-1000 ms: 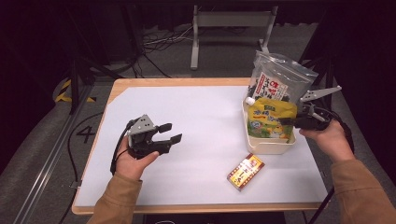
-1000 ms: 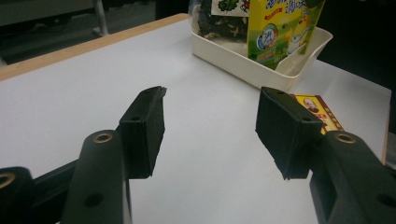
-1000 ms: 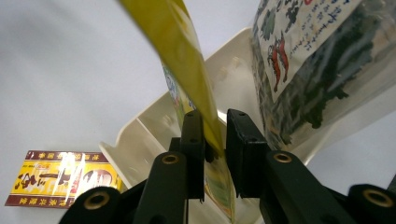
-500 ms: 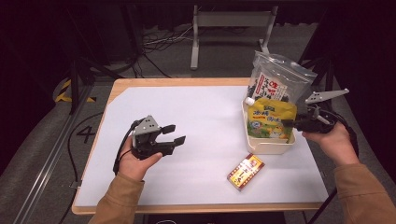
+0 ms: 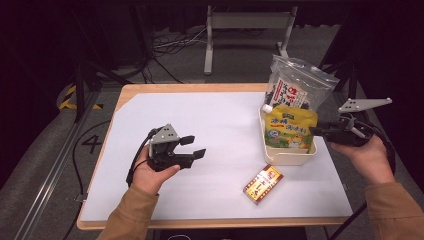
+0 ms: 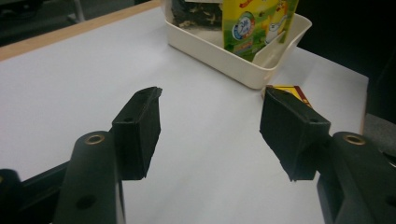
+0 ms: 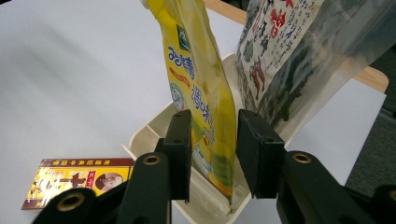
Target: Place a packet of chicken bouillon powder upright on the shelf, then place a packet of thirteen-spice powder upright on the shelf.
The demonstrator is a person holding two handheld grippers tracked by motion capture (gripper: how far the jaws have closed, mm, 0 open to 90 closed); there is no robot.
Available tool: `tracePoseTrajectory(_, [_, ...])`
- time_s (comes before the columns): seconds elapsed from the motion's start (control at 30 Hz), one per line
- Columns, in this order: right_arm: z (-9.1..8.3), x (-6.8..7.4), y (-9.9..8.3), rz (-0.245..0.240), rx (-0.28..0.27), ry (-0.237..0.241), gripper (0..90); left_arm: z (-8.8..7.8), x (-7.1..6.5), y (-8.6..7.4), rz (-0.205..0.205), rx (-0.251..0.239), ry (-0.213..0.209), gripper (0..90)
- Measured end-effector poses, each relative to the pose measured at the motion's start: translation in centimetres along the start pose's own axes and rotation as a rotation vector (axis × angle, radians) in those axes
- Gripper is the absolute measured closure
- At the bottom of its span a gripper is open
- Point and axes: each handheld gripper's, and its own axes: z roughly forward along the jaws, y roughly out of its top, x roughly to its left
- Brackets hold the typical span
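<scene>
A yellow pouch [image 5: 290, 127] stands upright in a cream basket [image 5: 290, 159] at the table's right, in front of a clear bag [image 5: 295, 90] with a printed label. My right gripper [image 5: 316, 131] reaches in from the right. In the right gripper view its jaws [image 7: 212, 140] flank the yellow pouch's [image 7: 201, 93] lower edge with a small gap, so it is open. My left gripper [image 5: 192, 147] hovers open over the table's left-centre with nothing between its jaws [image 6: 210, 107].
A red-and-yellow box [image 5: 262, 184] lies flat on the white table cover in front of the basket, near the front edge. The clear bag [image 7: 289, 56] leans out past the basket's back right. Dark floor, cables and a metal stand lie beyond the table.
My right hand has drifted slightly right and down beside the basket. The left gripper has shifted a little toward the table's middle. The pouch and bag stay in place.
</scene>
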Motion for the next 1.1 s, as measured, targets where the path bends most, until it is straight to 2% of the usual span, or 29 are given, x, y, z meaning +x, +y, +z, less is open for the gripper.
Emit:
tracePoseTrajectory(0.1, [-0.6,0.4,-0.3,0.004,-0.014,-0.018,62.4,0.4,-0.4,0.4,0.001,0.026,-0.02,36.2])
tracePoseTrajectory(0.33, [-1.4,1.1,-1.3,0.034,-0.052,-0.013,58.0,1.6,-1.5,1.2,0.005,0.068,-0.056,34.6])
tracePoseTrajectory(0.5, [-1.6,1.7,-2.0,0.057,-0.059,-0.003,54.0,3.2,-2.8,1.8,0.01,0.111,-0.1,34.8])
tracePoseTrajectory(0.63, [-1.8,2.2,-2.3,0.051,-0.075,0.003,51.3,4.2,-3.8,2.2,0.027,0.139,-0.128,33.1])
tracePoseTrajectory(0.8, [-1.7,2.9,-2.7,0.033,-0.093,0.004,49.3,5.9,-5.1,2.3,0.039,0.177,-0.161,31.6])
tracePoseTrajectory(0.93, [-1.4,3.1,-3.5,0.061,-0.113,0.02,47.2,7.2,-5.9,2.2,0.054,0.221,-0.178,28.9])
tracePoseTrajectory(1.1, [-1.1,3.5,-4.3,0.065,-0.134,0.018,45.6,8.2,-6.6,2.1,0.055,0.254,-0.189,26.9])
